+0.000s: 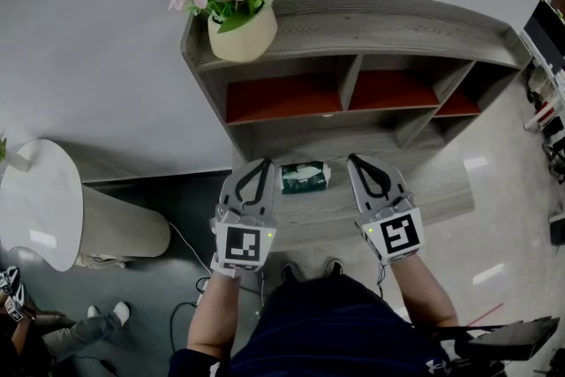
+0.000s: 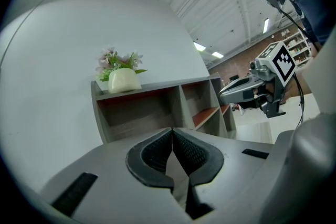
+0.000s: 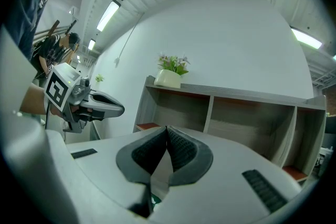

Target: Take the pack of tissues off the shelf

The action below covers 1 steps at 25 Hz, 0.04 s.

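Resting on shelf (image 1: 388,22): tissue pack (image 1: 305,177)

1. The shelf (image 1: 371,22) stands against the wall, with three compartments side by side under its top board.
2. A flower pot (image 1: 242,33) stands on the top board, at its left end.
3. The pack of tissues (image 1: 305,177) lies on the shelf's lower ledge, in its left half, below the compartments.
4. Seen from the head view, the pack lies between the left gripper (image 1: 263,162) and the right gripper (image 1: 353,159).
5. A round table (image 1: 40,203) stands left of the shelf, well apart.
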### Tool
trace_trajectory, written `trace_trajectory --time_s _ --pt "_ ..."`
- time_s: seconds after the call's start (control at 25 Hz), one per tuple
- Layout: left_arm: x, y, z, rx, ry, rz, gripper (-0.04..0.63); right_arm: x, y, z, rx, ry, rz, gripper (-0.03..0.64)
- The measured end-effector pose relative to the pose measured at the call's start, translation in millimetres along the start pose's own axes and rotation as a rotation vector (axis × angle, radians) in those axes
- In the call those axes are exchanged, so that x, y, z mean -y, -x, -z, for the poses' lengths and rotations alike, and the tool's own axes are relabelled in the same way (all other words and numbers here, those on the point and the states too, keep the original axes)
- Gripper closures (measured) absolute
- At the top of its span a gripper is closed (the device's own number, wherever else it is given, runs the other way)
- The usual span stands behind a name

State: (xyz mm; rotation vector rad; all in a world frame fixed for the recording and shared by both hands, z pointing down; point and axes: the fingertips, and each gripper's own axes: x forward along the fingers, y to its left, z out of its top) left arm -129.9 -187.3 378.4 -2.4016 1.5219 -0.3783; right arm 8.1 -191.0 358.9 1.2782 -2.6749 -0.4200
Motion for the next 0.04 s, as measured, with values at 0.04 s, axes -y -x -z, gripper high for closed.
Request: trace_trajectory --time_s 0.04 --pt "-0.5 0.4 -0.1 0.0 -0.001 -0.001 0.575 -0.3 0.0 -0.5 0.001 0.0 0.0 0.605"
